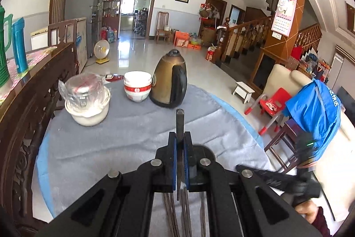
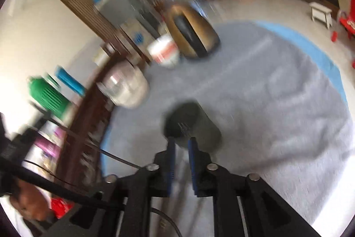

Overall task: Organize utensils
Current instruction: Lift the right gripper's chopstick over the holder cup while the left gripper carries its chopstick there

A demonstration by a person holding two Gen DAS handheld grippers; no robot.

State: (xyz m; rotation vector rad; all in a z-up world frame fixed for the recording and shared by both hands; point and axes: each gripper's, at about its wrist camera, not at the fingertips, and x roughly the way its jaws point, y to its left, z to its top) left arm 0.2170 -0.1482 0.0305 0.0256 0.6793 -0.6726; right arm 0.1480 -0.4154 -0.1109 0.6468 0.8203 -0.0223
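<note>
Utensils are on the move: the left gripper point(image 1: 180, 137) is clamped tight on a flat metal handle point(image 1: 180, 123), which sticks up between its blue pads point(image 1: 175, 154) while the rest hangs below, hidden by the frame. More thin metal stems point(image 1: 170, 214) show underneath, probably the pile lying on the grey cloth point(image 1: 124, 137). Held upright like that, the piece looks ready to drop end-first into a container.

Over on the right wrist view, badly smeared, the right gripper point(image 2: 181, 142) has its jaws parted with nothing visibly between them, hovering just above a dark round holder point(image 2: 193, 123) that seems to have fork tines inside. That would be the destination.

Crowding the far side of the table: a brown kettle point(image 1: 169, 81), stacked red-and-white bowls point(image 1: 138, 87) and a plastic-wrapped jar on a white bowl point(image 1: 86, 99). None blocks the holder; the other gripper above it might.
</note>
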